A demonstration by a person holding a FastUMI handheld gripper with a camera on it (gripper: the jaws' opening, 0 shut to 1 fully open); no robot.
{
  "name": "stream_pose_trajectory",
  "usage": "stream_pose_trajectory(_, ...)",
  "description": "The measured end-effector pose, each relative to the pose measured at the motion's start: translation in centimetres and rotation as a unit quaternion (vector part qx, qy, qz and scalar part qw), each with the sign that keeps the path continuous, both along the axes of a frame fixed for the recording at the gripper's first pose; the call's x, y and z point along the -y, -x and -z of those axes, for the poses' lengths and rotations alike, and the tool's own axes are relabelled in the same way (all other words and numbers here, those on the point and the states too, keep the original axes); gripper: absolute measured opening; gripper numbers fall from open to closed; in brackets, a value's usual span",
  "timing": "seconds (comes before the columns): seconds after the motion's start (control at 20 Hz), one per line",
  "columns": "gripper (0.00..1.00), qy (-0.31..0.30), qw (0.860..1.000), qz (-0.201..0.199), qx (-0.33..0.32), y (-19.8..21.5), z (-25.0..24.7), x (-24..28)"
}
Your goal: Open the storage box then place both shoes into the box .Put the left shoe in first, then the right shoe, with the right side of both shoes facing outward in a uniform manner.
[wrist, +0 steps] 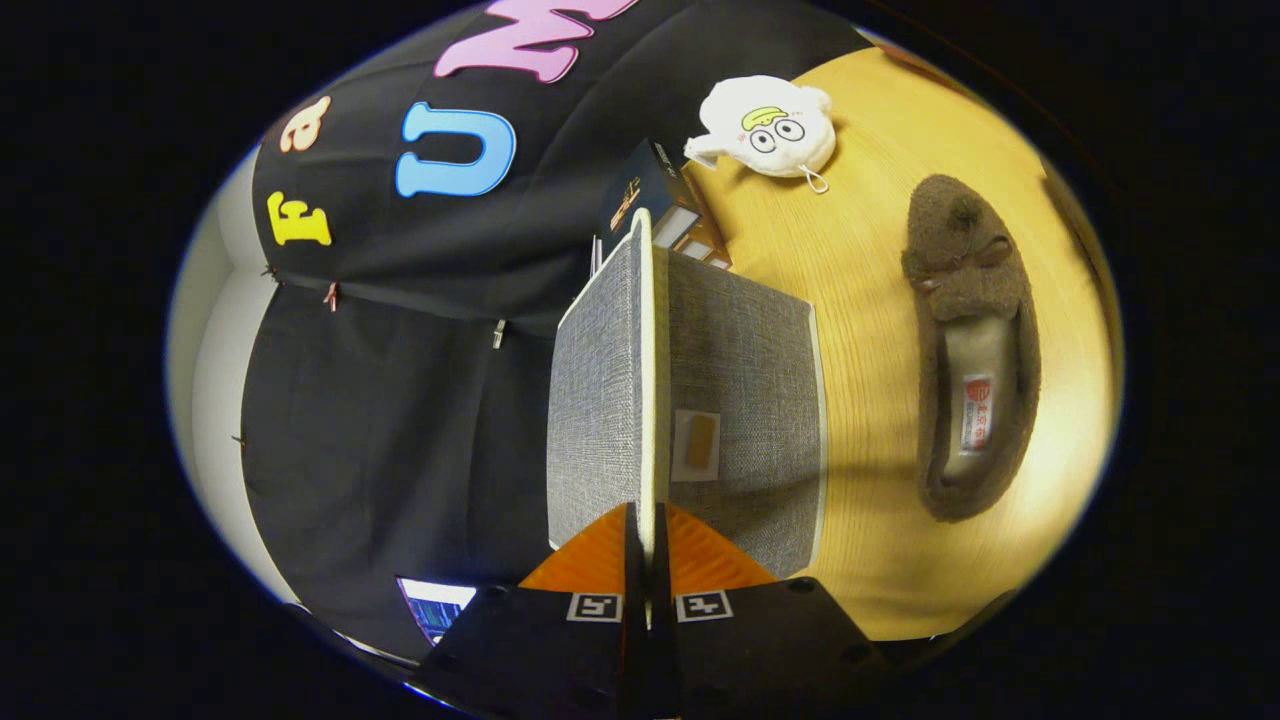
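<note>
Warm bright light on wooden table; strong fisheye bending at edges; sharp focus, soft shadows.

Bare tabletop between box lid and brown shoe, plush toy beyond

Other things on the yellow wooden table

A soft white toy with big round eyes and a small yellow patch on top lies on the table, far from the other things. It has a little loop on one side. A dark blue cardboard box with some orange and white on it stands by the black cloth wall, close to the toy. A small bright screen shows low down by the cloth.
</note>
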State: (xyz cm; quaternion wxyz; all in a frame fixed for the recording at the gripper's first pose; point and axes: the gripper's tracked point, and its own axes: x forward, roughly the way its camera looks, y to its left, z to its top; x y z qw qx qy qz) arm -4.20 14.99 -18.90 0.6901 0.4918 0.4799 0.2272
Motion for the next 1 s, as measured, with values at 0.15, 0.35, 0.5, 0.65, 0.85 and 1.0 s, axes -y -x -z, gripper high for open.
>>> stream_pose_trajectory(0.15,0.05,0.006,1.0,0.0,0.019,-0.6,-1.5,-0.2)
stream_pose_trajectory(0.35,0.05,-0.005,0.999,0.002,0.05,-1.7,-5.6,-1.4)
stream_pose_trajectory(0.5,0.05,-0.011,0.997,-0.001,0.071,-2.2,-8.6,-2.9)
stream_pose_trajectory(0.65,0.05,-0.009,0.994,-0.01,0.104,-2.8,-11.3,-5.1)
stream_pose_trajectory(0.85,0.05,-0.022,0.99,-0.029,0.134,-3.5,-14.9,-9.6)
stream_pose_trajectory(1.0,0.05,-0.02,0.986,-0.048,0.161,-3.6,-17.2,-13.6)
